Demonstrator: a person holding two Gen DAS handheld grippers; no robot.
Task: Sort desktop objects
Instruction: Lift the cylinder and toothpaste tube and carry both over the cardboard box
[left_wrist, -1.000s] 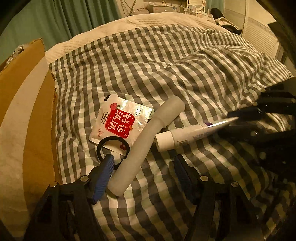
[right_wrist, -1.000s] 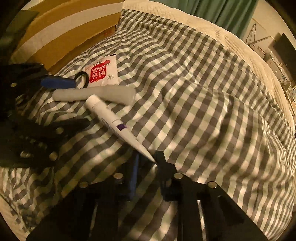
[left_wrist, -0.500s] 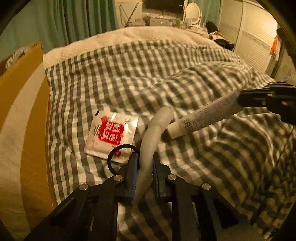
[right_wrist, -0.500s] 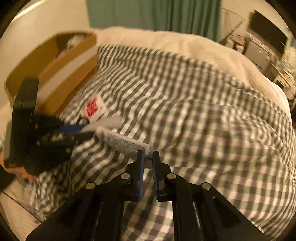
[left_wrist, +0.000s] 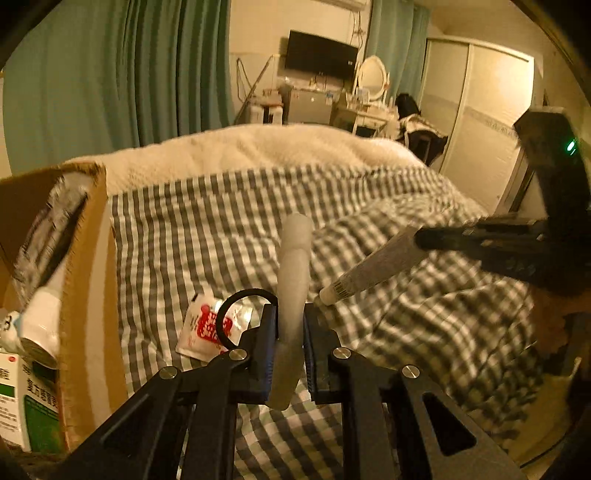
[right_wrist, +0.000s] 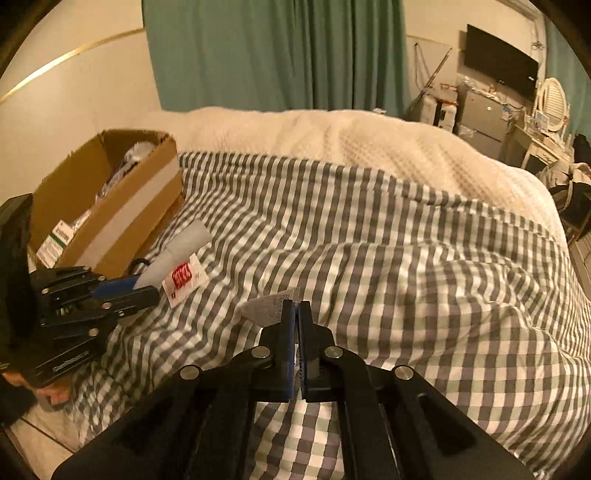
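A: Where's the grey stick (left_wrist: 291, 295)?
B: Clamped in the left gripper (left_wrist: 290, 343), running up toward twelve o'clock.
A: And the tube (right_wrist: 267, 309)?
B: Its flat end is pinched in the right gripper (right_wrist: 295, 332), pointing toward ten.

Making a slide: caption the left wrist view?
Left gripper clamps a pale tube above the checked bedcover.
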